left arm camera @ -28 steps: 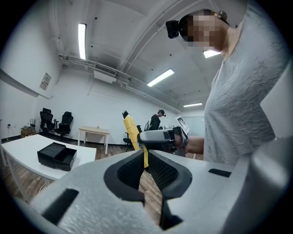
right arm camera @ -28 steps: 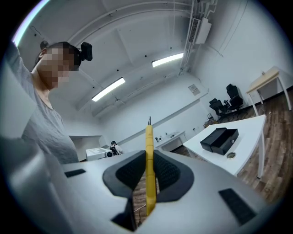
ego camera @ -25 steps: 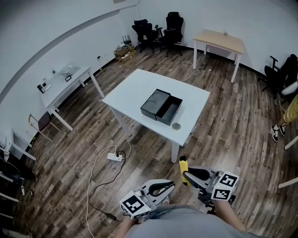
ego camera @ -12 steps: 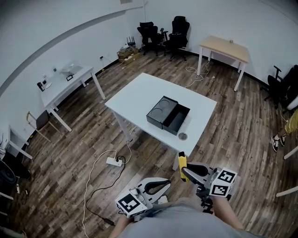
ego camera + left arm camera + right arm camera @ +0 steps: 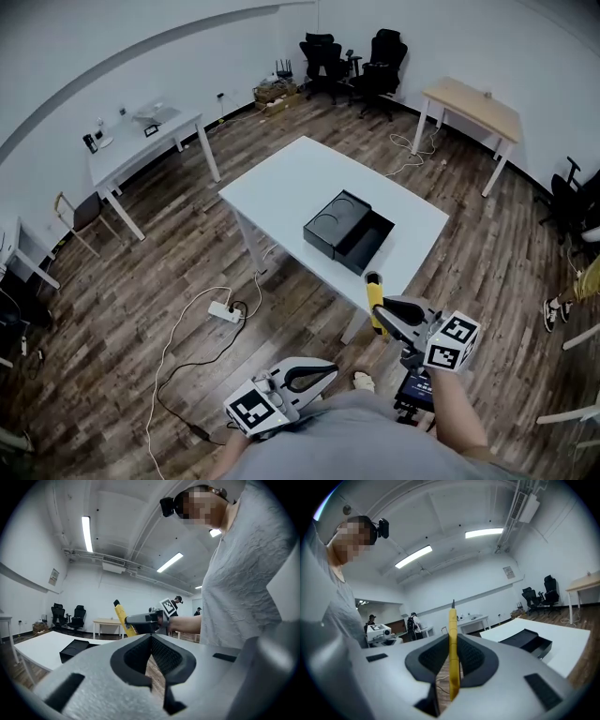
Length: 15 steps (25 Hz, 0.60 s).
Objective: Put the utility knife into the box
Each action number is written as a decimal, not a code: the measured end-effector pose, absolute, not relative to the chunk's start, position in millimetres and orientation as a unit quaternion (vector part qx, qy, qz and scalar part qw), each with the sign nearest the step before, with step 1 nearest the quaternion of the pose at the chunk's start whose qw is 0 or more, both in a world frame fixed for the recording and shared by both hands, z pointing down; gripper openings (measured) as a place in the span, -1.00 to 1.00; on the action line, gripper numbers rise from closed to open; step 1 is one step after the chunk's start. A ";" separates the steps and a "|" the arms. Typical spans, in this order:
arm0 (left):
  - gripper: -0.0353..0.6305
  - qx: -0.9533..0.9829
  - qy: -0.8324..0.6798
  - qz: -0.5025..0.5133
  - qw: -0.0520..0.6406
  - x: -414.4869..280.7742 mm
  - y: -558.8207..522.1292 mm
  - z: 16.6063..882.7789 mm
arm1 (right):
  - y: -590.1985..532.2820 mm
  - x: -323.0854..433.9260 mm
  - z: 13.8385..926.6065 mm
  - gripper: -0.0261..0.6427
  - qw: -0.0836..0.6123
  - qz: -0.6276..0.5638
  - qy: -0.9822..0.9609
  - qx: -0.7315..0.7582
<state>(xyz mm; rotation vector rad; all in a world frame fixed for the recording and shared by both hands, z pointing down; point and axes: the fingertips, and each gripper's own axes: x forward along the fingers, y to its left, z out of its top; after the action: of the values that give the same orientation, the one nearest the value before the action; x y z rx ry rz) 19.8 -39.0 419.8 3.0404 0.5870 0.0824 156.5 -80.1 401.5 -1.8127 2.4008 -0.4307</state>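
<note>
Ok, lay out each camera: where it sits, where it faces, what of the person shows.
Head view: on the person's head, looking steeply down at the white table and black box; shows both forearms, the left gripper, and the right gripper holding the utility knife.
Left gripper view: on the left gripper, looking along its shut, empty jaws toward the right gripper; torso at right.
Right gripper view: along jaws clamped on the utility knife, toward the box; torso at left.
Shared: all three show table and box.
</note>
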 end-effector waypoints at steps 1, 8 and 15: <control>-0.85 0.983 0.180 0.028 0.033 21.3 -40.6 419.8 | -85.9 164.4 404.0 -0.72 0.038 -0.140 0.791 -0.594; -0.84 0.990 0.125 0.030 0.056 38.1 -50.6 420.2 | -128.2 218.7 440.0 -0.72 -0.103 -0.131 0.803 -0.572; -0.84 0.995 0.082 0.034 0.034 47.8 -68.5 428.6 | -164.4 248.9 477.1 -0.72 -0.196 -0.139 0.811 -0.533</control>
<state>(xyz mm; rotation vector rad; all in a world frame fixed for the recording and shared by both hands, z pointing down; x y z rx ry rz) 47.8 -68.5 428.6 3.0606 0.2530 0.1037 248.9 -164.4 477.1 -1.9241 2.9249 -0.5020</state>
